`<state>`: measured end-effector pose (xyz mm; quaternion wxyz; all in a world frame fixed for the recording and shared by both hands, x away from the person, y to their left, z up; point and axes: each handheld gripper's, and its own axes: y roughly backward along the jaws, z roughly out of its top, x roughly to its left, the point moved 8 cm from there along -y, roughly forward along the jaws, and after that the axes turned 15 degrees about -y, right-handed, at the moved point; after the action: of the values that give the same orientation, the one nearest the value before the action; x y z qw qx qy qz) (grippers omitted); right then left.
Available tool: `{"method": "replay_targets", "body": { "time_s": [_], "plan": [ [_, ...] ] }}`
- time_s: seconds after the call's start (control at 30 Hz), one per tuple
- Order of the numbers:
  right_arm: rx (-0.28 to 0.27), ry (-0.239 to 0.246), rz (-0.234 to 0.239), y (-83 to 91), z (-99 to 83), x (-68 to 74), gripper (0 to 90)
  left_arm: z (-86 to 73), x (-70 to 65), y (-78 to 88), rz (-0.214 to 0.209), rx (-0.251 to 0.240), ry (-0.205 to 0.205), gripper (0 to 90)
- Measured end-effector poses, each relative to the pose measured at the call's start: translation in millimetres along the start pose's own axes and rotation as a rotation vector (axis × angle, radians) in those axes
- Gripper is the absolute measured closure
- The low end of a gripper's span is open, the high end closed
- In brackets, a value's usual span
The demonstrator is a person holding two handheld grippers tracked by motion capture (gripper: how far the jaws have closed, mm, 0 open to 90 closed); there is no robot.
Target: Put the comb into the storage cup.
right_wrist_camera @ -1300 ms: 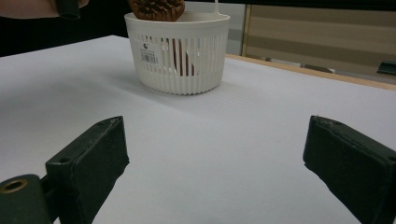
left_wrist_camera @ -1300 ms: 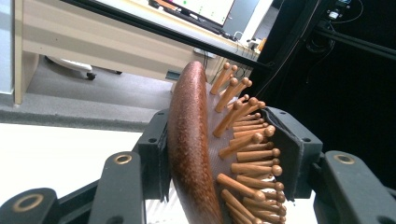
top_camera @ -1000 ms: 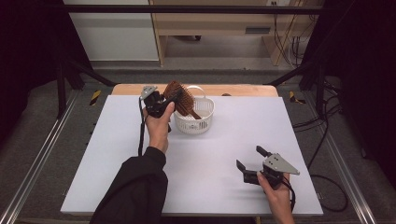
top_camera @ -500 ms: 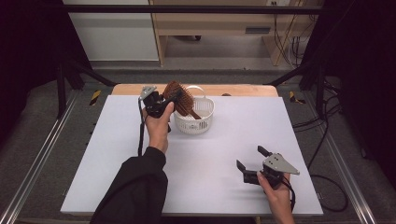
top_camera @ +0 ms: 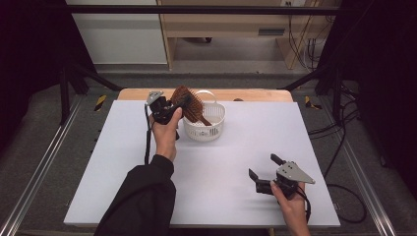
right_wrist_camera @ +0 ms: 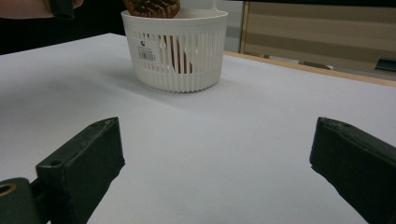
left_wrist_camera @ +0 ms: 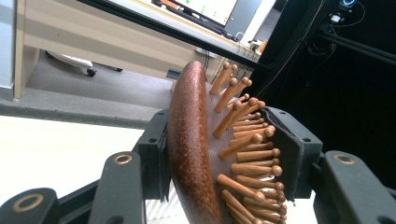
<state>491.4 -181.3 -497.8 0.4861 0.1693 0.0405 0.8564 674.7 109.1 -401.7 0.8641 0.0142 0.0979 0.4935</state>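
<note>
At about eleven o'clock on the white surface [top_camera: 118, 162], the left tongs [top_camera: 173, 105] clamp the head of a brown wooden paddle hairbrush with wooden pins [top_camera: 189, 104], one pad on its back, the other against the pins. The brush's handle slants down into a white slotted plastic basket [top_camera: 206, 129] just beside it, at twelve o'clock. At five o'clock, the right tongs [top_camera: 263, 172] rest with jaws spread wide, holding nothing.

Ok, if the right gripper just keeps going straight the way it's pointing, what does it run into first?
Probably the white basket. The right gripper has open jaws aimed across bare white table toward it, with nothing between, though the basket sits slightly left of centre, so it may pass close.
</note>
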Motion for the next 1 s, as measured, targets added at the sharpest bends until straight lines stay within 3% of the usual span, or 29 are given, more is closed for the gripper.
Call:
{"method": "replay_targets", "body": {
  "time_s": [1.0],
  "plan": [
    [0.019, 0.002, 0.007, -2.2, -3.0, 2.1, 3.4, -6.5, 10.3, 3.2, 0.008, 0.014, 0.019, 45.0]
  ]
}}
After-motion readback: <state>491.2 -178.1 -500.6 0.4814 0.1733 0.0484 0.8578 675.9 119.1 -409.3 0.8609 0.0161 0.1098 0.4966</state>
